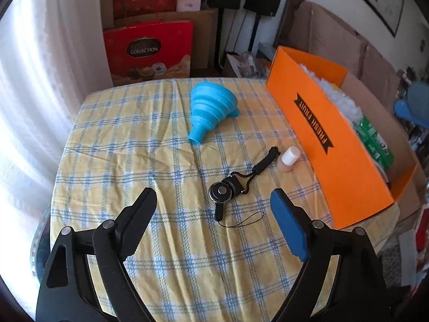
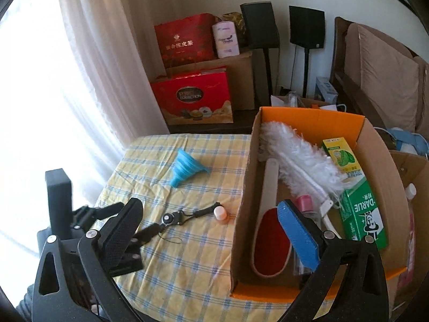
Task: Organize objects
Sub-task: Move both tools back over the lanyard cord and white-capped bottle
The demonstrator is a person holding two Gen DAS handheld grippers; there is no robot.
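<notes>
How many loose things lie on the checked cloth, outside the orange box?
3. The blue funnel lies far back on its side; the black lanyard lies in the middle; the small bottle lies beside the orange box. The grippers may hide more.

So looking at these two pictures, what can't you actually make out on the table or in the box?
- Left wrist view: the orange cardboard box shows its outer wall, which hides most of its contents.
- Right wrist view: the right claw covers part of the red oval brush and the pink-capped bottle.
- Both views: the small peach bottle's label is too small to read.
</notes>
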